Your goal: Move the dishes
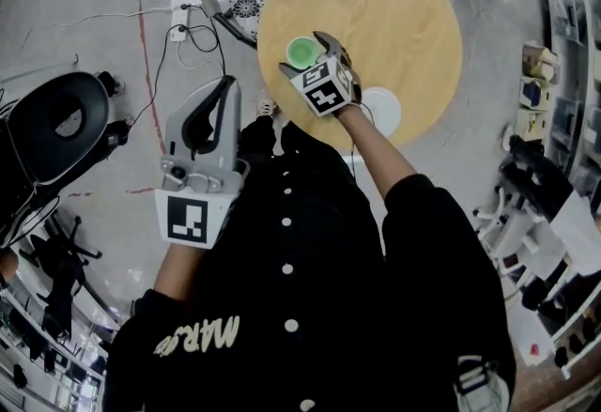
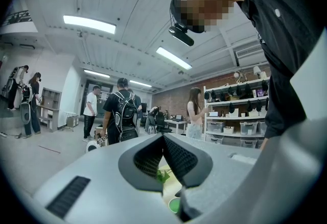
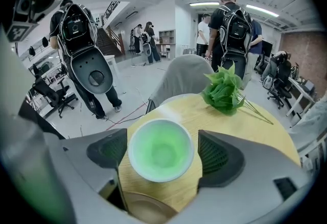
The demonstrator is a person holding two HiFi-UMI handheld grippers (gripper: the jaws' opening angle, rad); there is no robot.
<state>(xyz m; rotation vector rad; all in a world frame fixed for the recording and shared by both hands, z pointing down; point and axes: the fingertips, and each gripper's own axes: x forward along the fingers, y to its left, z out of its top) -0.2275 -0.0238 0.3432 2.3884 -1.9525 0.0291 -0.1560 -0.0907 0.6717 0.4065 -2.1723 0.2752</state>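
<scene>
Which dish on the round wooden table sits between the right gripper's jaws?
The small green bowl with a pale rim, framed by the open right gripper. The flat white plate lies apart on the table, outside the jaws.

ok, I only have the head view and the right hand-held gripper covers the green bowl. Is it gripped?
Observer: No. In the right gripper view the green bowl sits between the jaws of the right hand-held gripper, with a gap on both sides.
Operator: Anything in it?
Observer: Empty. It stands upright on the table.
Operator: Left one?
Observer: In its own view the left hand-held gripper has its jaws together, with nothing between them.
</scene>
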